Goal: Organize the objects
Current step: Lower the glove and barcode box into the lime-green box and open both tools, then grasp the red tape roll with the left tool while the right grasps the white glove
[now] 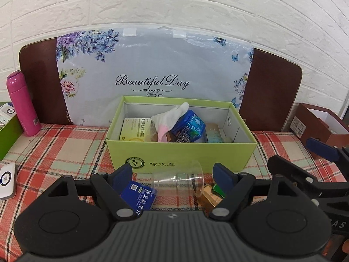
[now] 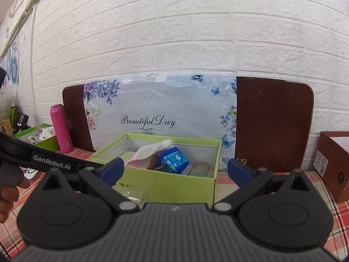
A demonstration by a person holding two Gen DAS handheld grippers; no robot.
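Observation:
A light green open box (image 1: 181,152) stands on the plaid tablecloth and holds a yellow carton, a white and pink sock (image 1: 172,118), a blue packet (image 1: 189,124) and other small items. It also shows in the right wrist view (image 2: 165,185). My left gripper (image 1: 173,174) is open. Between its fingers, in front of the box, a clear plastic cup (image 1: 178,181) lies on its side, with a blue carton (image 1: 139,196) to its left and a gold item (image 1: 209,196) to its right. My right gripper (image 2: 175,170) is open and empty, above the box's near side.
A pink bottle (image 1: 21,102) stands at the left beside a green bin (image 1: 8,135). A white device (image 1: 6,179) lies at the left edge. A brown box (image 1: 318,128) stands at the right. A floral panel (image 1: 152,72) leans on the white brick wall.

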